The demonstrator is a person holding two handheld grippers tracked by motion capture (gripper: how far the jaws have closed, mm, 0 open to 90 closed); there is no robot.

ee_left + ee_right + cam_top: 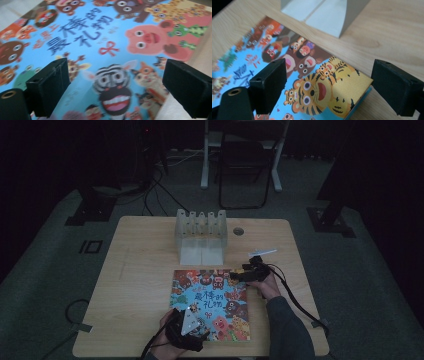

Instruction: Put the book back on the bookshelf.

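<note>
Item: flat picture book with a blue cartoon-animal cover (212,303) — lying closed on the pale wooden table (140,285), front edge near the person's side, well short of the translucent white slotted rack (201,236) behind it.

Progress, as judged: early. Book not yet lifted or gripped; picking it up and any placing are left.

Left gripper (116,87): over the book's near left corner, jaws spread wide and released, cover visible between them, no pad seen pressing on it.

Right gripper (329,87): at the far right corner — jaws wide apart, straddling the tiger-printed corner, nothing clenched.
</note>
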